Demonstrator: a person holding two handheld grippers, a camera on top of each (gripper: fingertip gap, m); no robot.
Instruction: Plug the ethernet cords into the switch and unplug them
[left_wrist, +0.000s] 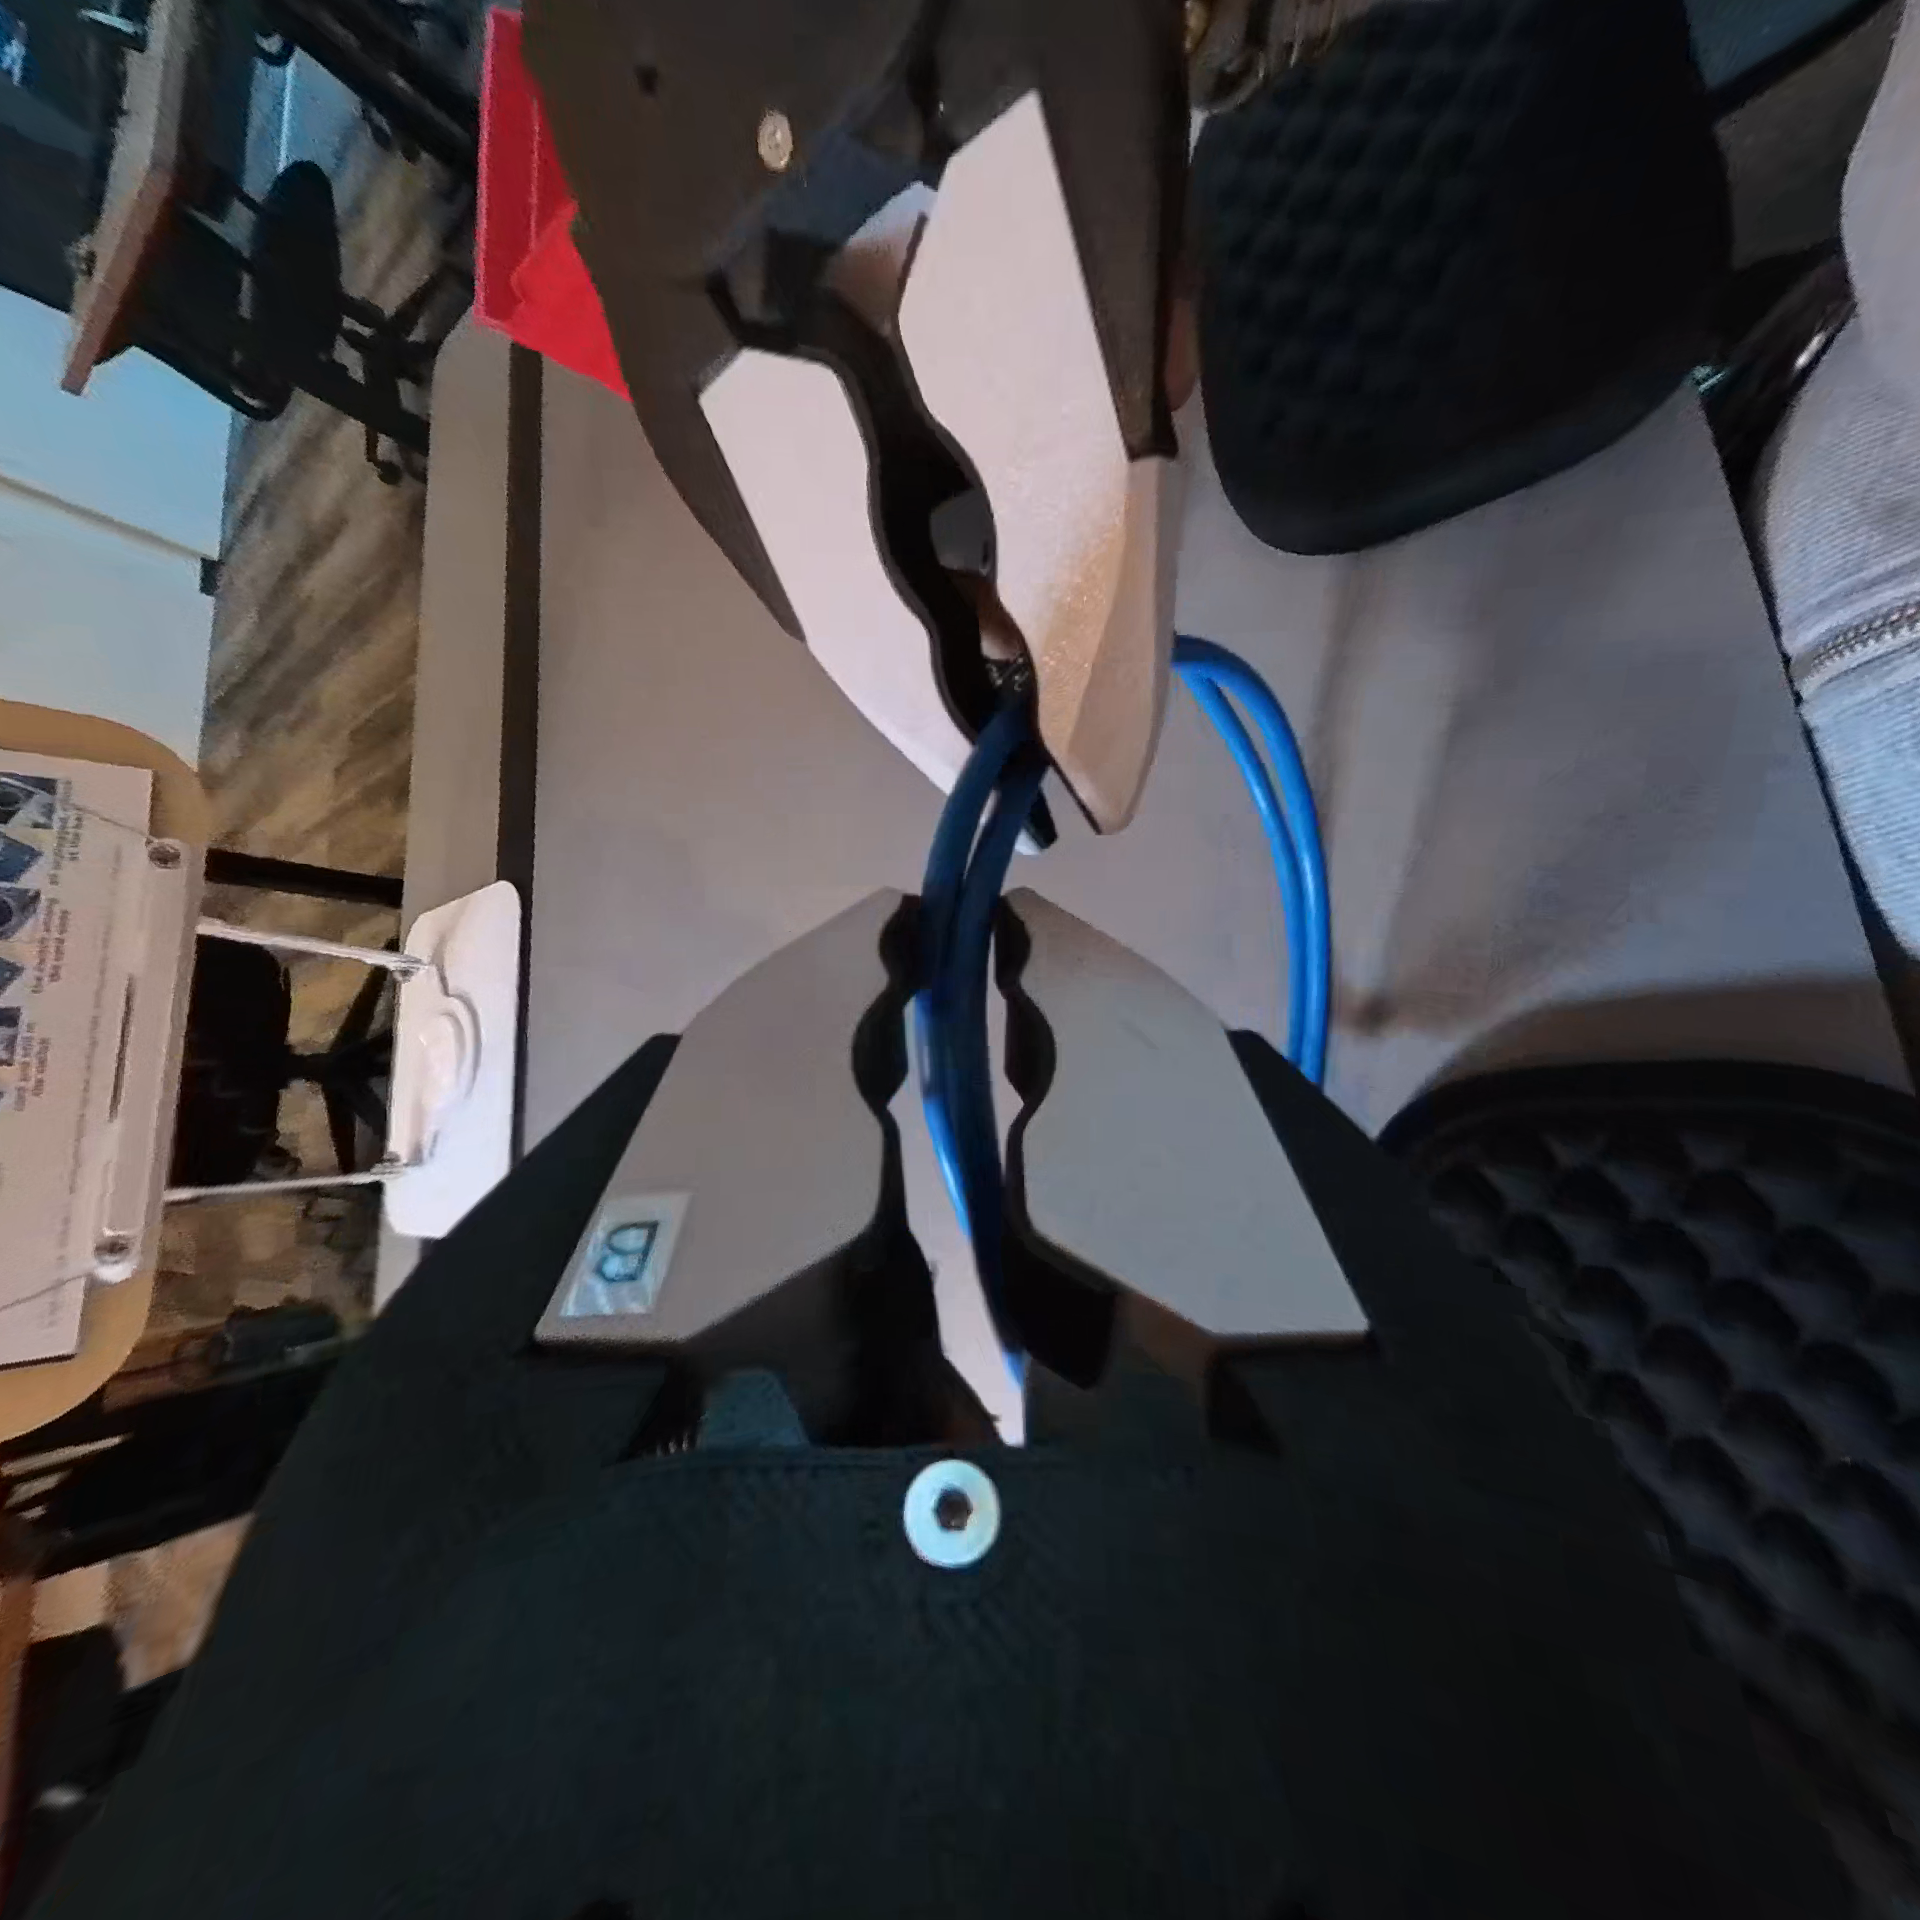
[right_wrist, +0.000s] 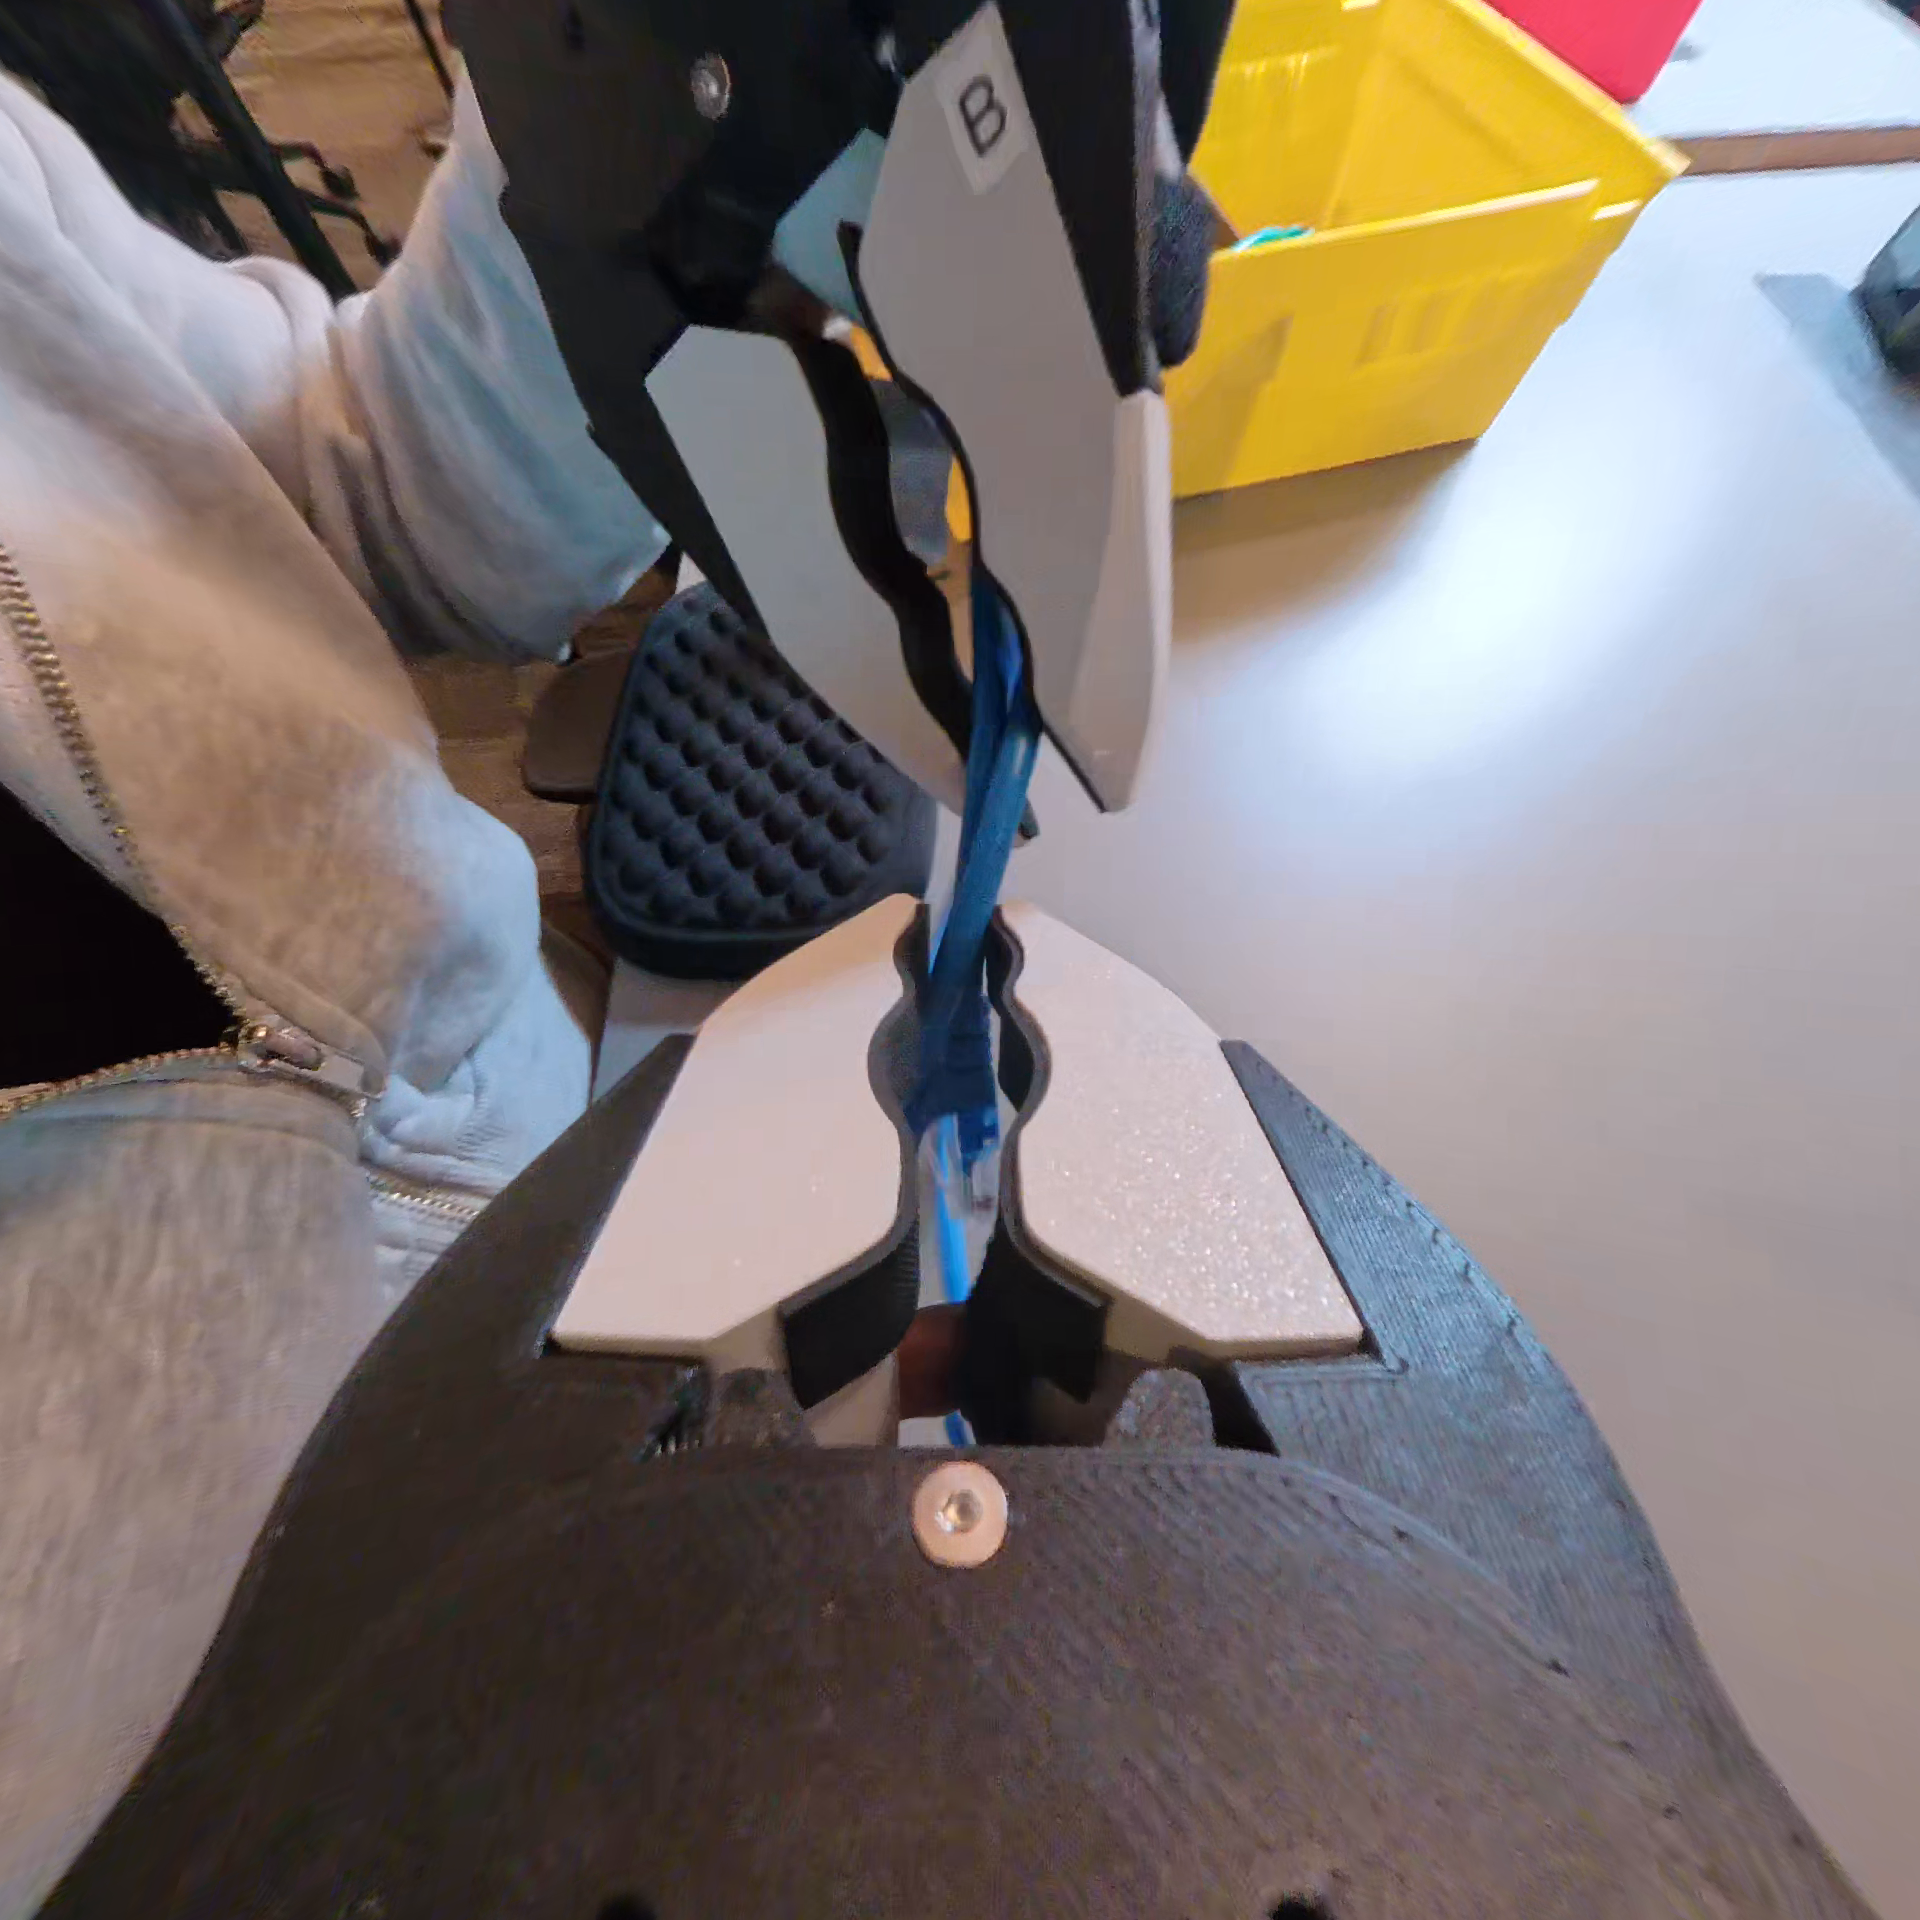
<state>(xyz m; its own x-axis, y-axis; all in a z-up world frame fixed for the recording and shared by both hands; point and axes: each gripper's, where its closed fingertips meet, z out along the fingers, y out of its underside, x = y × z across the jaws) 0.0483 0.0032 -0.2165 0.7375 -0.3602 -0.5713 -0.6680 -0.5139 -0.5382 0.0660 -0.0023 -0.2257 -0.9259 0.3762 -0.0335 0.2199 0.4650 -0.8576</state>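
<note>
Both tongs, left (left_wrist: 951, 914) & right (right_wrist: 961, 925), clamp the blue ethernet cord (left_wrist: 971, 883) above the bench (right_wrist: 1507, 831). No switch in view, so plugging prob. not begun yet.

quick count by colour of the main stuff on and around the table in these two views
blue: 1 ethernet cord
yellow: 1 plastic bin
red: 1 bin
black: 2 dimpled cushions
grey-tipped: 2 claws, left and right
total: 7
</note>
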